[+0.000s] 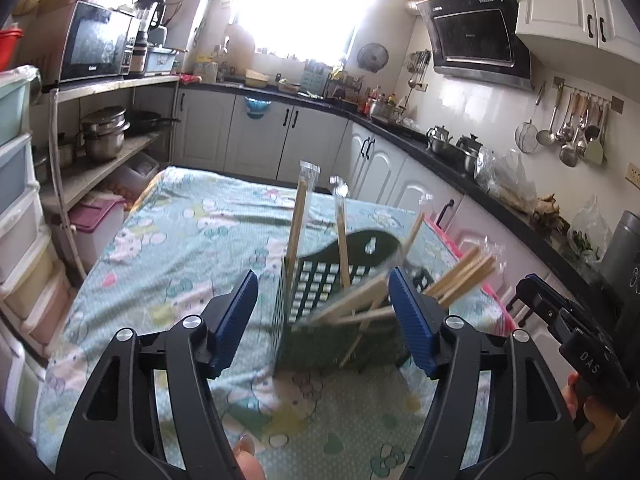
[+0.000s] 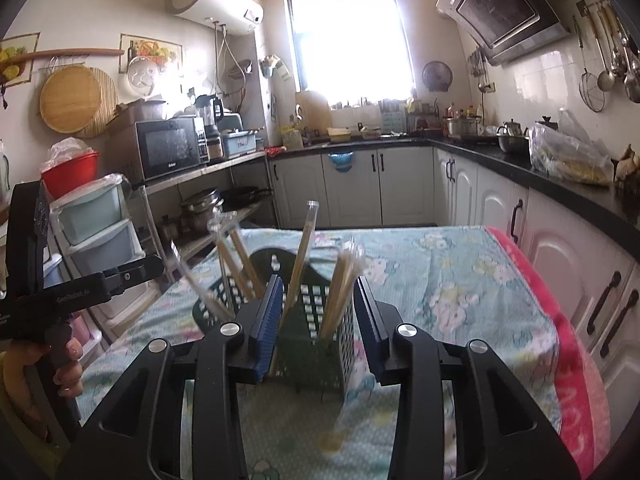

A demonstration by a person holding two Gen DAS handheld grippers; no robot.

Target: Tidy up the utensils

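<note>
A dark green perforated utensil holder [image 1: 320, 304] stands on the patterned tablecloth [image 1: 180, 240]. Several wrapped pairs of wooden chopsticks [image 1: 298, 220] stick out of it, some upright, some leaning right. My left gripper [image 1: 324, 316] is open and empty, its blue pads either side of the holder, just in front of it. In the right wrist view the same holder [image 2: 316, 320] with chopsticks [image 2: 300, 256] sits between the open pads of my right gripper [image 2: 316, 320], which holds nothing. The right gripper's body [image 1: 560, 320] shows at the left view's right edge.
The table has a pink edge [image 2: 572, 360] on the right. White cabinets and a black counter [image 2: 520, 168] run behind and to the right. A shelf with pots [image 1: 104, 132], a microwave [image 1: 96, 44] and plastic drawers [image 1: 16, 200] stand to the left.
</note>
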